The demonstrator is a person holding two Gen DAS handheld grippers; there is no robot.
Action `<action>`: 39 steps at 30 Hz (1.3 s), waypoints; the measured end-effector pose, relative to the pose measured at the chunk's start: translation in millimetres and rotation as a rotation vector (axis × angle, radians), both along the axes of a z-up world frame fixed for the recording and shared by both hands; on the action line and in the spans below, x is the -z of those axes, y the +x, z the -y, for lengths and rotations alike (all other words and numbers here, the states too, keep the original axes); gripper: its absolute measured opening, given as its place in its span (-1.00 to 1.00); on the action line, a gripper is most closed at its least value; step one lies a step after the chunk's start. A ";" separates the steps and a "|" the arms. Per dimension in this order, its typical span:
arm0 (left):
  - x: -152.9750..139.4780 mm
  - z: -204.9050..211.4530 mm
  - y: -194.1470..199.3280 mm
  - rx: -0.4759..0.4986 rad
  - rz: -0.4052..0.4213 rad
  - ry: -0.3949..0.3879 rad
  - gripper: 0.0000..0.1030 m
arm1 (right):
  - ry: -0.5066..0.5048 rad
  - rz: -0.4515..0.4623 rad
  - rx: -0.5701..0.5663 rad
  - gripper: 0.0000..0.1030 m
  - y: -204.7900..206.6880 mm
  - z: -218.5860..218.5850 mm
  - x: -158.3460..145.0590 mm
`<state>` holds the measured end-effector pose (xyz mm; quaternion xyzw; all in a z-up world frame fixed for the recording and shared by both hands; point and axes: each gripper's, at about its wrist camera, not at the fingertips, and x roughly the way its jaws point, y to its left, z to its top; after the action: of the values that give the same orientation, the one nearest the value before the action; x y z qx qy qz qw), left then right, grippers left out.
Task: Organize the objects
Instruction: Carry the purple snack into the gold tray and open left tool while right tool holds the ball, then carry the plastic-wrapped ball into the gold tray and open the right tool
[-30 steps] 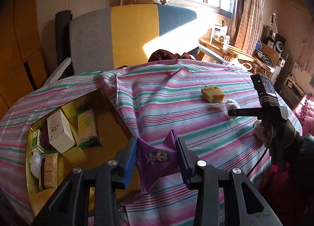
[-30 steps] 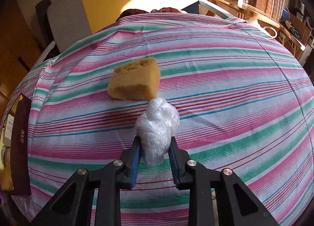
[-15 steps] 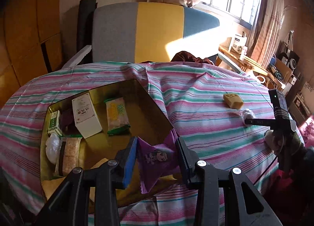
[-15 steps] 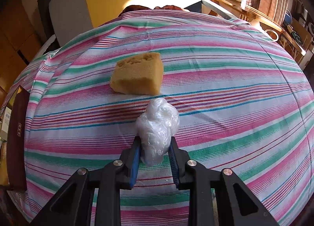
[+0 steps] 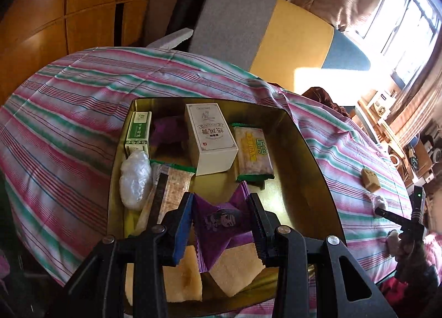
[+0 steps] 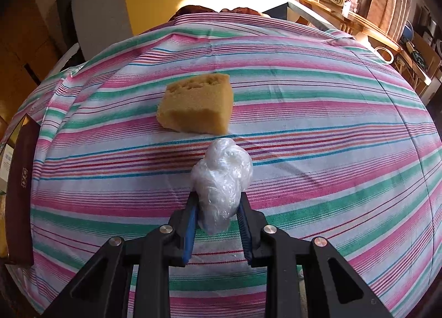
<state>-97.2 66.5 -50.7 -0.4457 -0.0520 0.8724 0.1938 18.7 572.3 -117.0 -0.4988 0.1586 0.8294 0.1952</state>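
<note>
My left gripper (image 5: 219, 207) is shut on a purple snack packet (image 5: 221, 218) and hangs over the gold tin box (image 5: 312, 157). Inside the tin lie a white carton (image 5: 211, 141), a green-edged cracker pack (image 5: 252, 155), a green-and-white small box (image 5: 138, 133), a clear plastic wad (image 5: 135, 178) and yellow sponge pieces (image 5: 237, 268). My right gripper (image 6: 218, 207) is shut on a crumpled clear plastic wad (image 6: 222, 179) just above the striped cloth. A yellow sponge block (image 6: 197, 104) lies just beyond it. The right gripper (image 5: 386, 211) also shows far right in the left wrist view.
The striped tablecloth (image 6: 331, 124) covers the whole table. A grey, yellow and blue chair back (image 5: 276, 33) stands behind the table. Wooden shelves with boxes (image 6: 339, 8) sit at the right under the window. The tin's dark side wall (image 6: 20, 193) shows at the right wrist view's left edge.
My left gripper has carried the purple packet leftward from the cloth to over the tin and rolled. The right gripper has stayed put with its plastic wad.
</note>
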 end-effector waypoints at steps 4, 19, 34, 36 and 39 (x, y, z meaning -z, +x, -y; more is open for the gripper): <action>4.7 -18.2 -18.6 0.021 -0.005 -0.022 -0.23 | 0.000 0.003 -0.004 -0.49 0.3 0.5 1.0; 59.1 -33.0 -33.4 0.012 0.063 -0.190 -0.08 | 0.002 0.007 -0.008 -0.49 -1.3 2.0 2.7; 14.2 -20.1 -2.3 -0.038 -0.109 -0.221 0.02 | 0.023 0.013 -0.007 -0.49 -2.8 4.3 5.6; 9.5 -19.1 2.2 -0.041 -0.123 -0.224 0.02 | 0.024 0.013 -0.008 -0.49 -3.1 4.1 5.8; 1.0 -17.9 11.5 -0.047 -0.155 -0.227 0.03 | 0.029 0.014 -0.009 -0.49 -3.1 4.4 6.1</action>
<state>-85.8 84.4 -51.7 -0.3947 0.0520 0.9088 0.1250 15.6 567.9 -123.1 -0.5022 0.1430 0.8291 0.1998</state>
